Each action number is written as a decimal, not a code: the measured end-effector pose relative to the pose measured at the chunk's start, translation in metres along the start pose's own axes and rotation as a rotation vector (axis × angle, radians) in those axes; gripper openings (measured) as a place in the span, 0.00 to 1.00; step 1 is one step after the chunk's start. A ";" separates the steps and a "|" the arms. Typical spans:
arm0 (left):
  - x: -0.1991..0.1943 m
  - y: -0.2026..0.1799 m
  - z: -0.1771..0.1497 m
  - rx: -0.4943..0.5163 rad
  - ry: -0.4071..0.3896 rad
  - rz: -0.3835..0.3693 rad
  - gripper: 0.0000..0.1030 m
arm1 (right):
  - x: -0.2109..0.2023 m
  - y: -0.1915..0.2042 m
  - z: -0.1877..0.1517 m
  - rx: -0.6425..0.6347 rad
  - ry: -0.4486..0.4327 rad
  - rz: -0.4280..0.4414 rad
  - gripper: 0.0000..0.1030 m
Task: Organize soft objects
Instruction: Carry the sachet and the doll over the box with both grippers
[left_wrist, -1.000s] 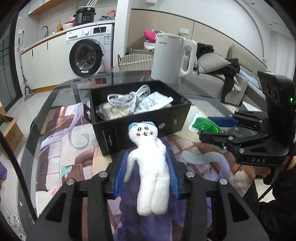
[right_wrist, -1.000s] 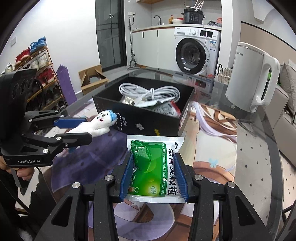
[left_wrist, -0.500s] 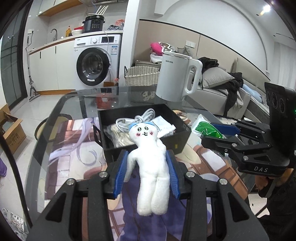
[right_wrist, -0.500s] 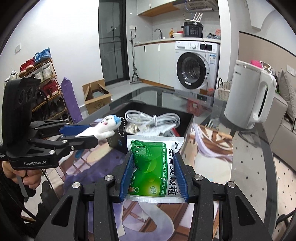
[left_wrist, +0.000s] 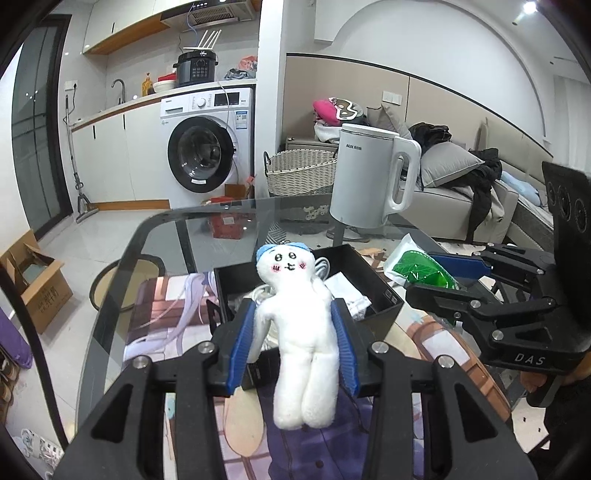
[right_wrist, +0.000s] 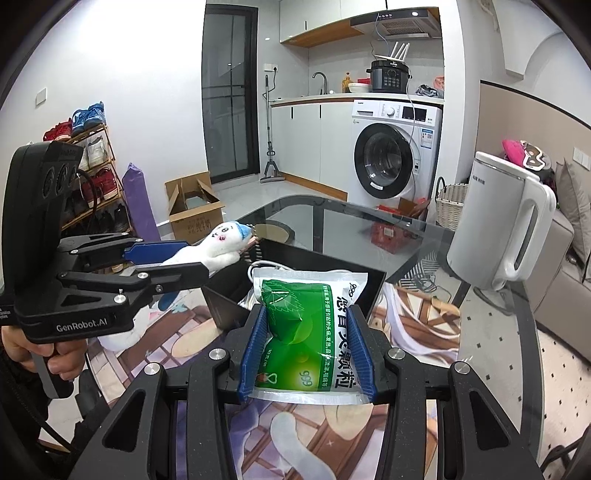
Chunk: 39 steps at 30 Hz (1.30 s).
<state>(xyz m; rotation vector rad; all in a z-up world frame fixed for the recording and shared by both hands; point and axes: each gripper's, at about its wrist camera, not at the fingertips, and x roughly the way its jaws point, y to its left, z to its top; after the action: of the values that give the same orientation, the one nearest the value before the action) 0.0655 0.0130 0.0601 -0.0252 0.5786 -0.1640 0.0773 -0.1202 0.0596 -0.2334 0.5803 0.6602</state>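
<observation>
My left gripper (left_wrist: 293, 347) is shut on a white plush doll (left_wrist: 295, 332) with a blue cap, held upright above the near edge of a black box (left_wrist: 380, 291). My right gripper (right_wrist: 306, 354) is shut on a green and white medicine pouch (right_wrist: 314, 332), held above the box's near right side. The box (right_wrist: 221, 306) holds a white cable and white packets, partly hidden by the doll and pouch. The right gripper with its pouch (left_wrist: 417, 266) shows at right in the left wrist view. The left gripper with the doll (right_wrist: 218, 247) shows at left in the right wrist view.
The box stands on a glass table (left_wrist: 177, 229) with a printed mat (right_wrist: 417, 332). A white electric kettle (left_wrist: 369, 177) stands at the table's far side. Beyond are a washing machine (left_wrist: 207, 147), a wicker basket (left_wrist: 299, 177), a sofa and a cardboard box on the floor.
Both grippers have risen and tilted up while keeping hold of the doll and the pouch. The black box now sits lower and smaller in both views.
</observation>
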 end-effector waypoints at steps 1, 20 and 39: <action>0.001 0.000 0.001 0.000 0.000 -0.002 0.39 | 0.000 0.000 0.002 -0.002 -0.002 -0.002 0.42; 0.053 0.015 0.008 -0.005 0.027 0.044 0.39 | 0.060 -0.016 0.022 0.006 0.025 -0.006 0.42; 0.094 0.012 -0.001 0.021 0.102 0.032 0.39 | 0.128 -0.023 0.015 -0.028 0.114 -0.016 0.42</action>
<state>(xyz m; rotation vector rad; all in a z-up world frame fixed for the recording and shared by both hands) 0.1438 0.0101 0.0073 0.0129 0.6788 -0.1411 0.1805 -0.0669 -0.0009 -0.3030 0.6783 0.6423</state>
